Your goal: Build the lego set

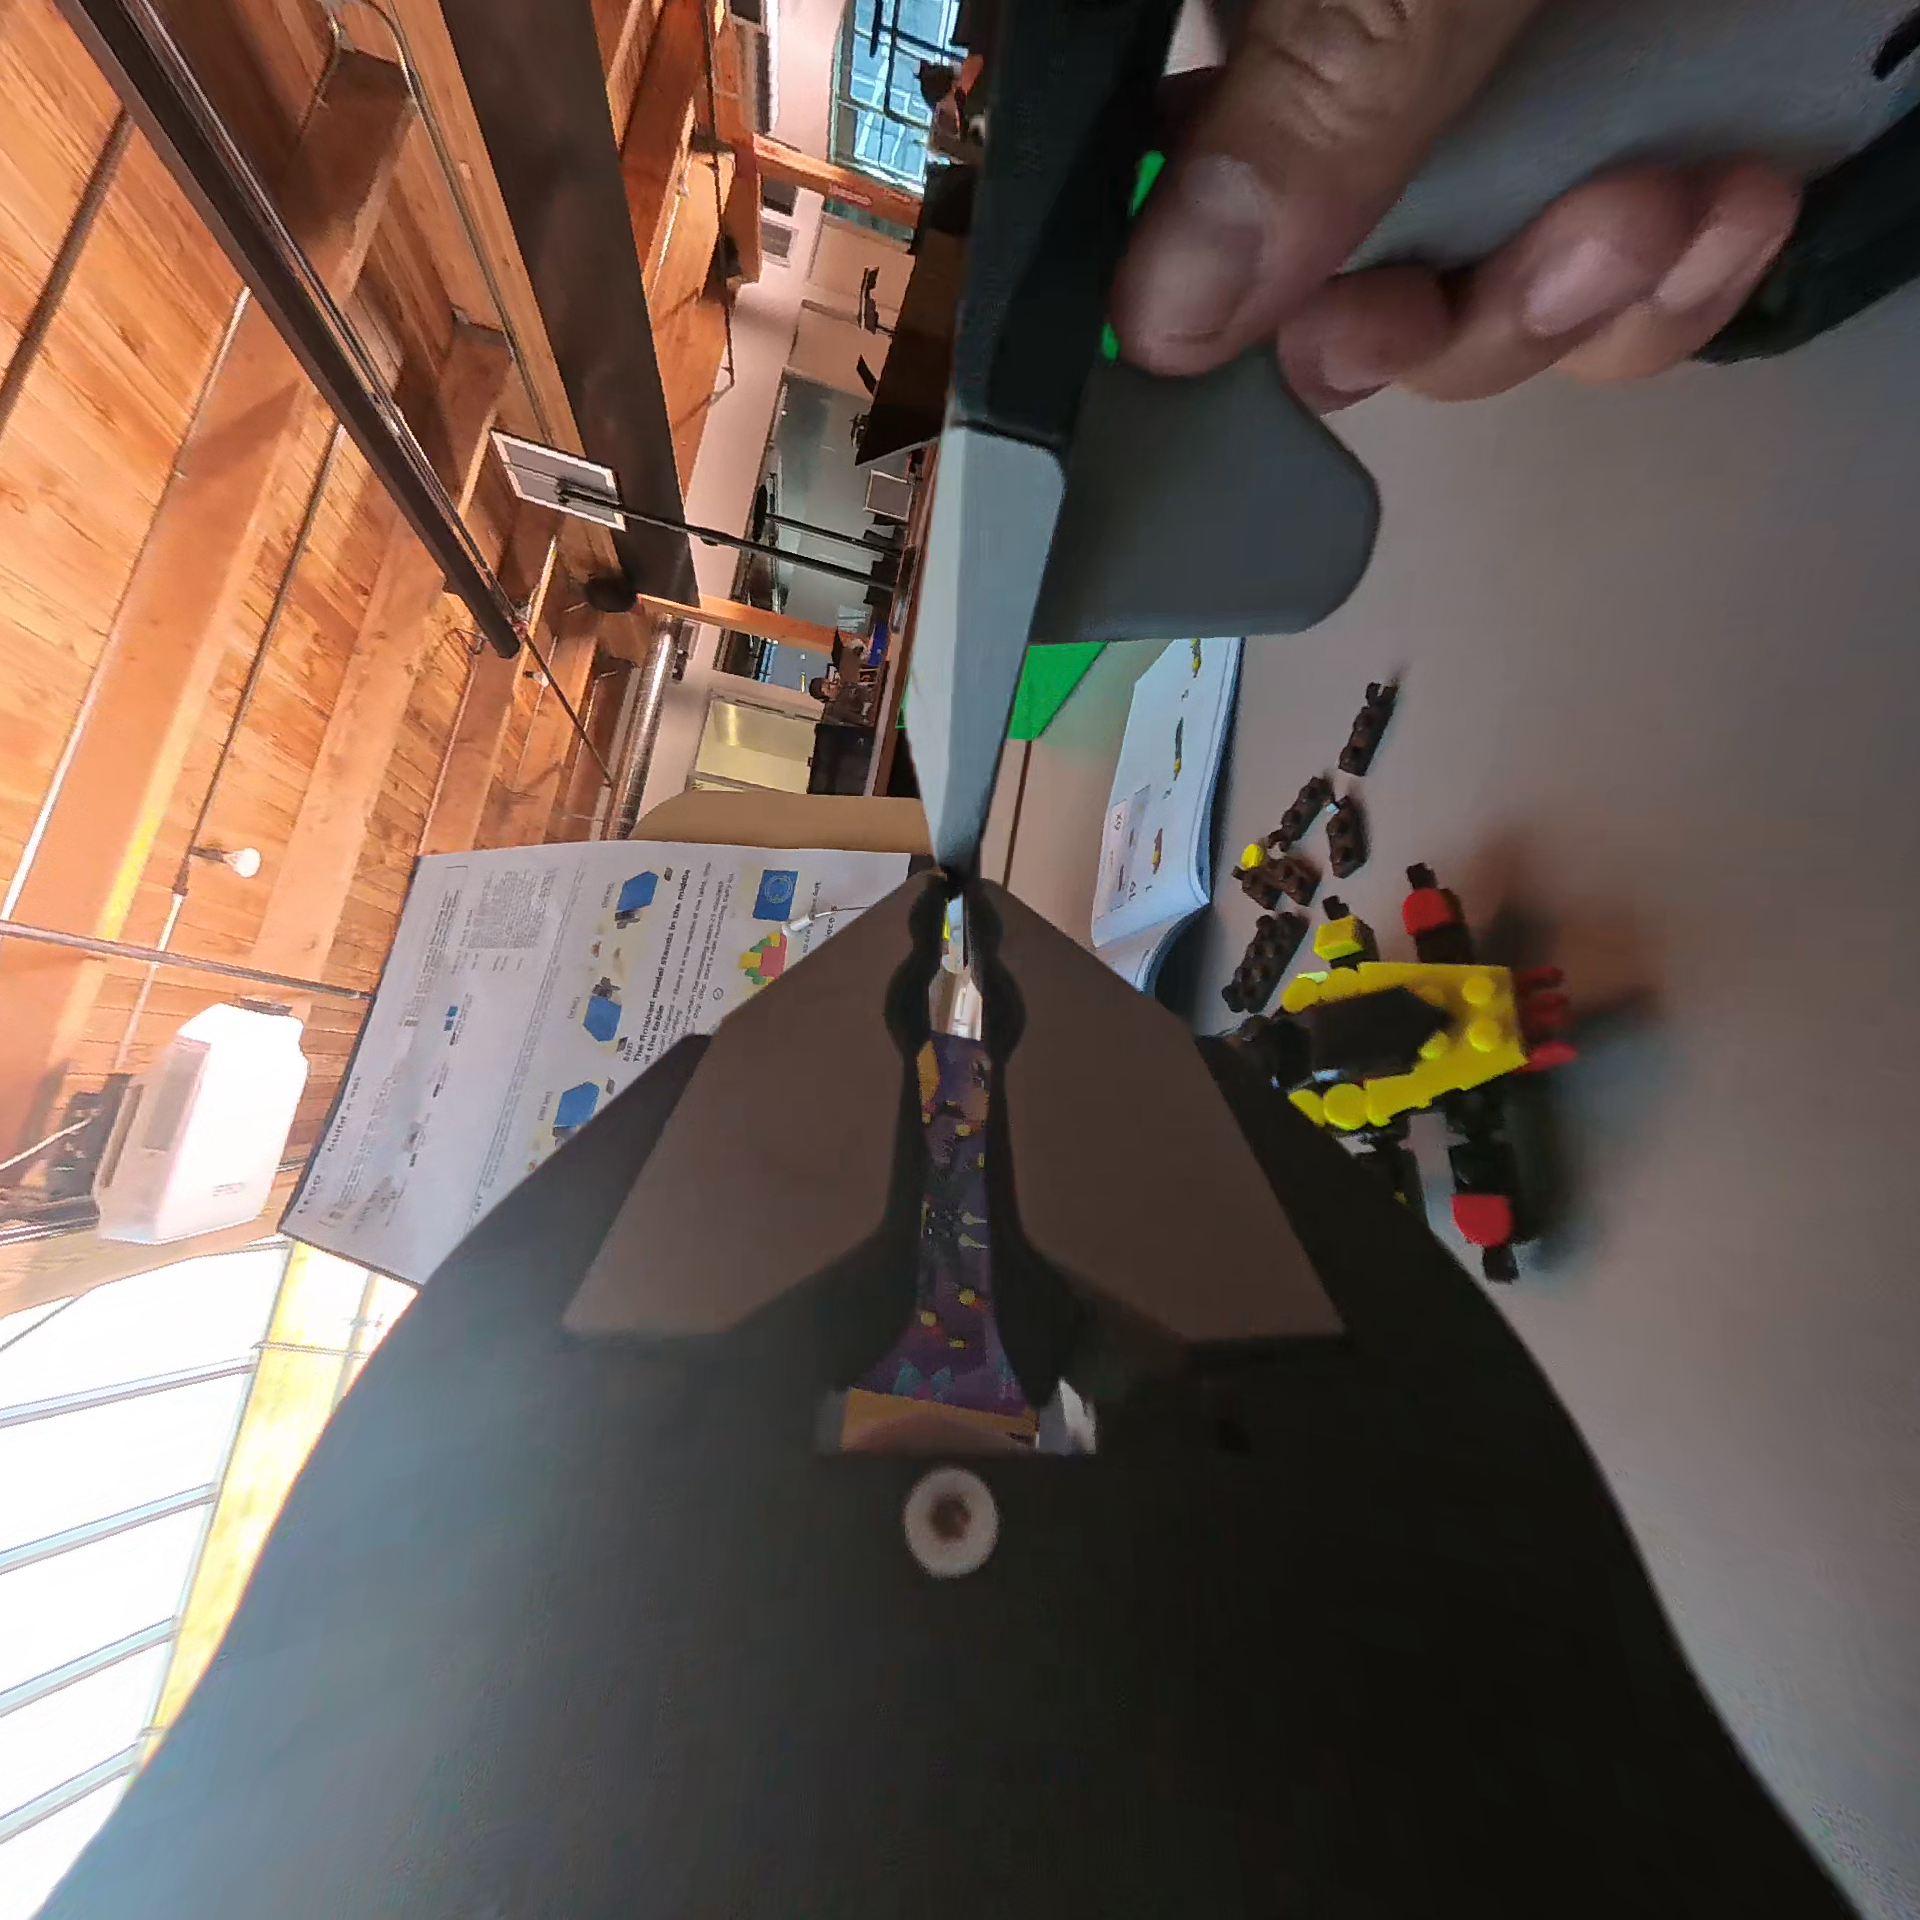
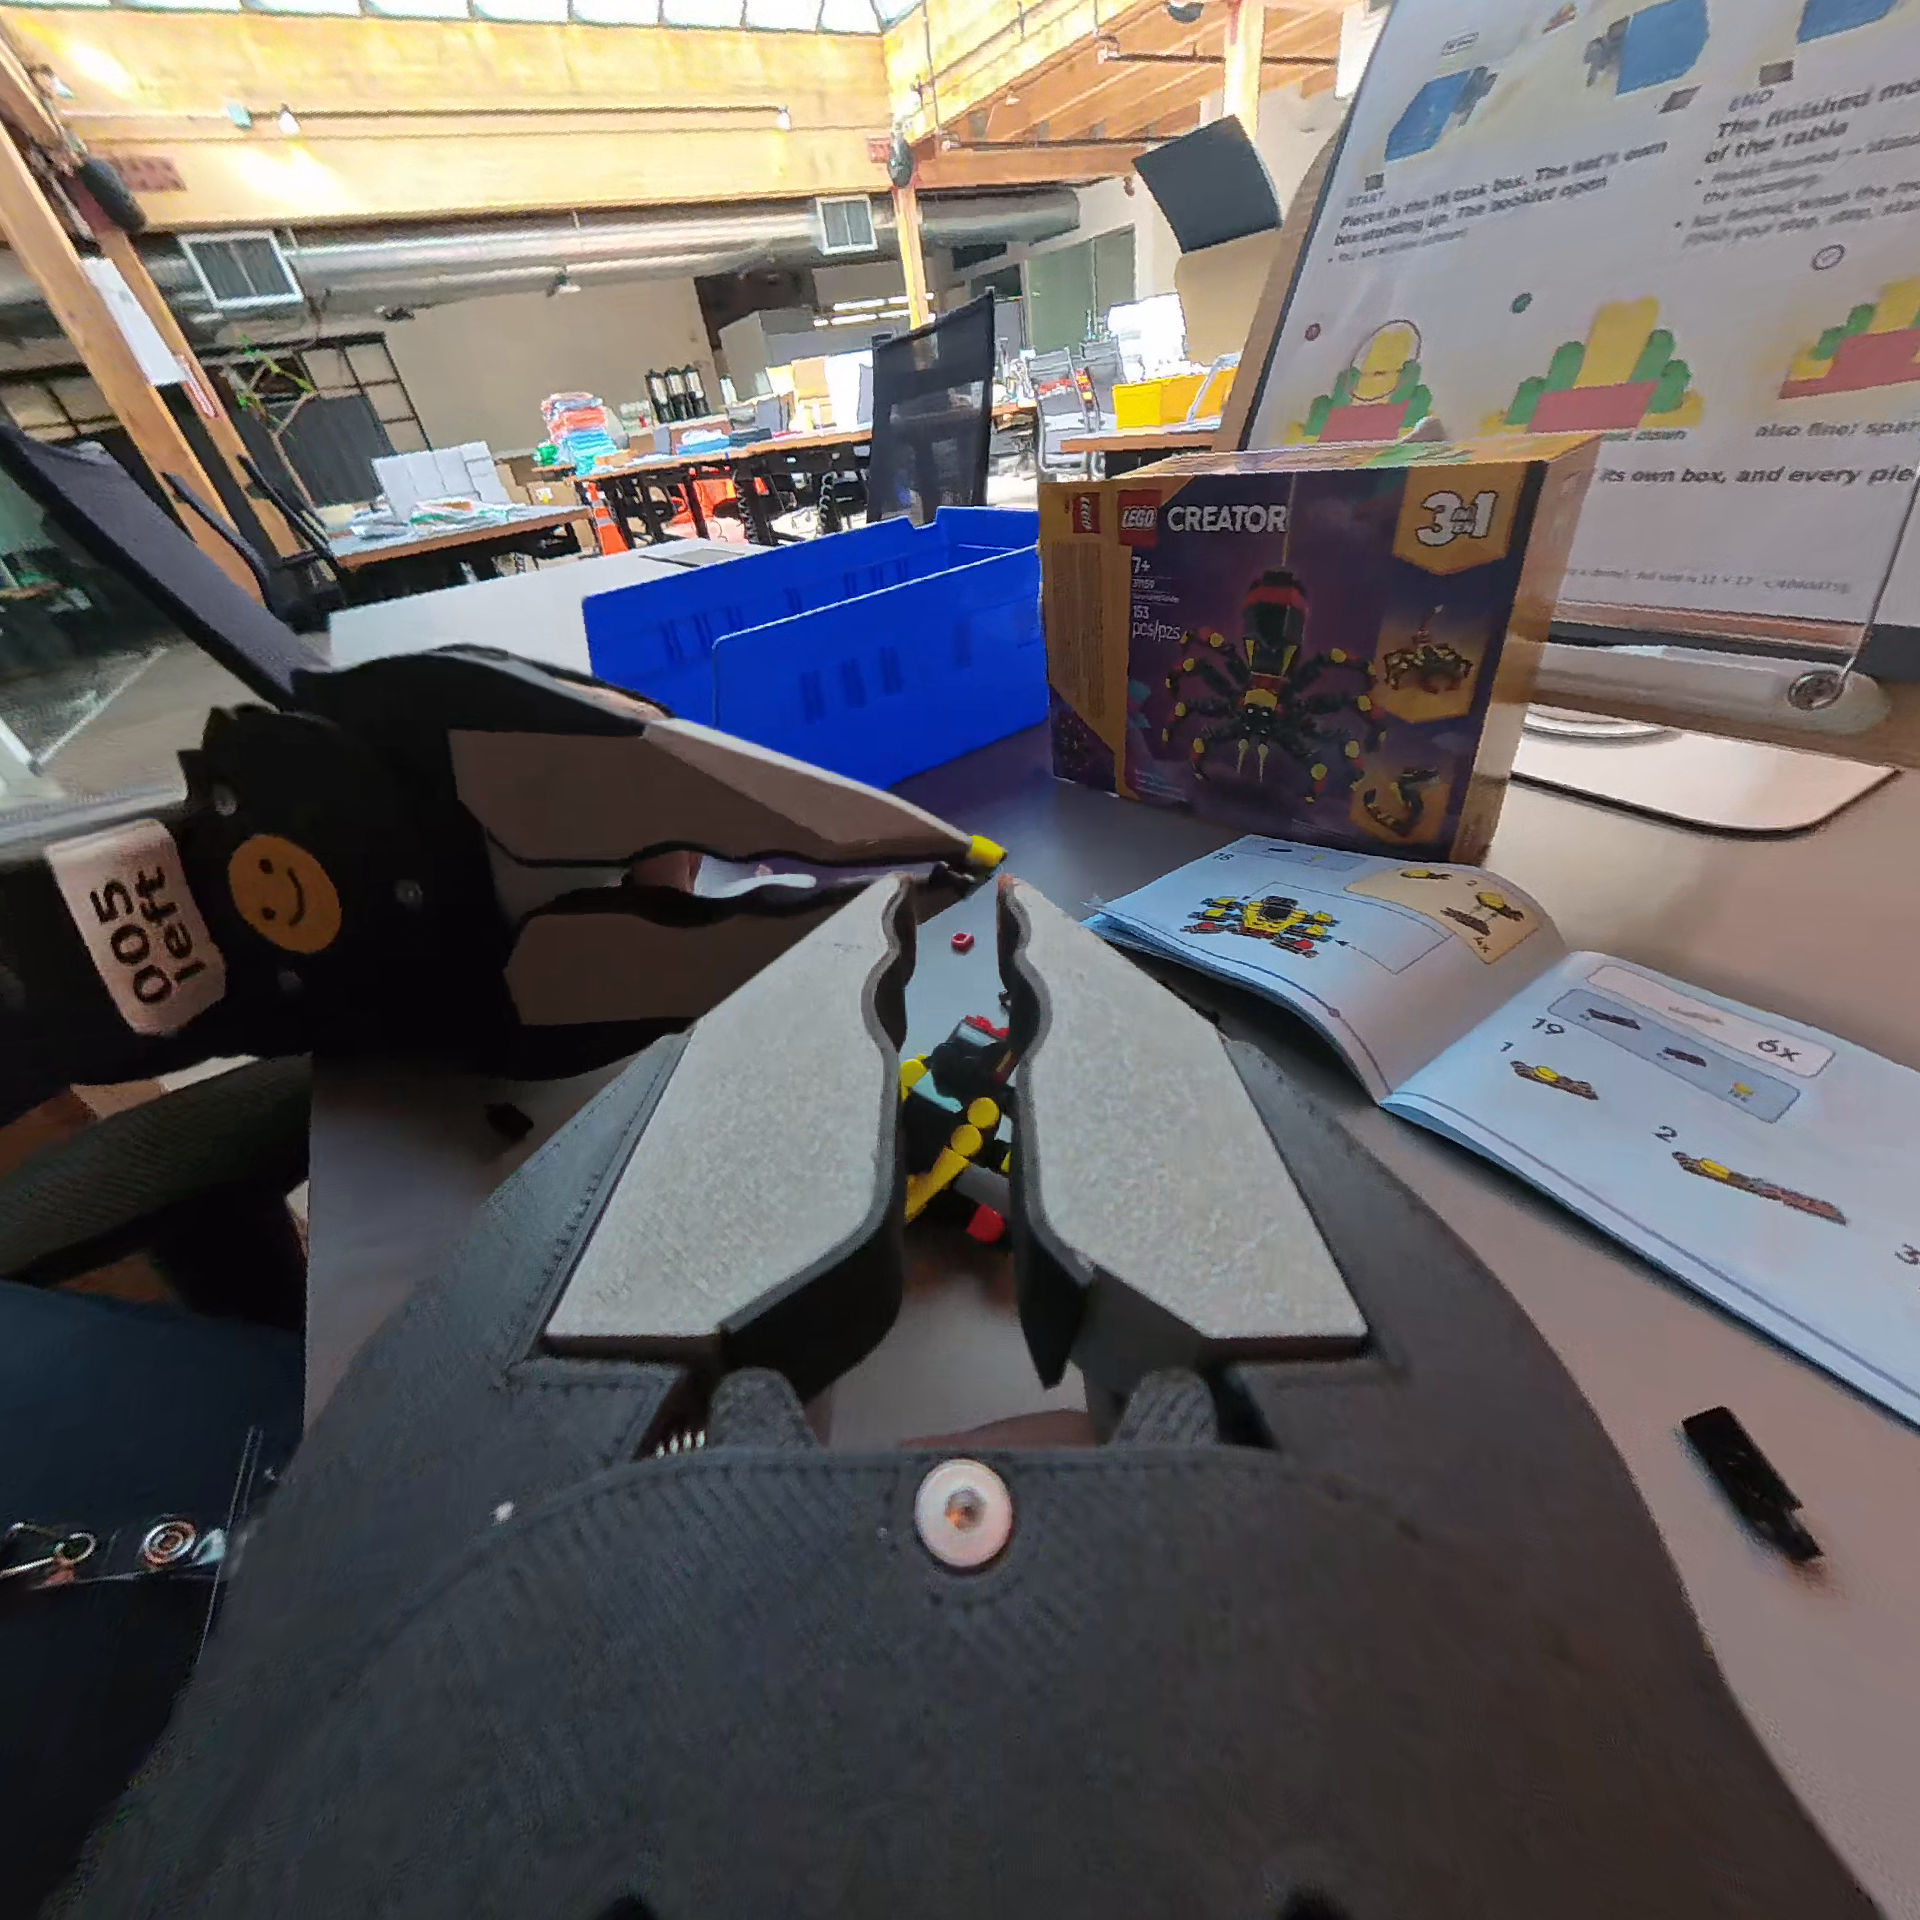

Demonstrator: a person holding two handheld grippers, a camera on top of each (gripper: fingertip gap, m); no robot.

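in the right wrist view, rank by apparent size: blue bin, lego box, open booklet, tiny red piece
1. open booklet, though it lies nearest the camera
2. lego box and blue bin, too alike to rank
3. tiny red piece

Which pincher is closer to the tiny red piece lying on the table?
Probably right. The right gripper has its tips just in front of the tiny red piece; the left gripper, pinching a small yellow piece, comes in from the side, slightly higher.

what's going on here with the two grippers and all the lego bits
A person is building a lego set with a hand-held gripper in each hand. The left gripper pinches a small yellow piece at its tips, right beside the tips of the right gripper, whose jaws are slightly apart and hold nothing. The half-built yellow and black model sits on the table with loose dark pieces nearby, next to the open booklet and the set's box.
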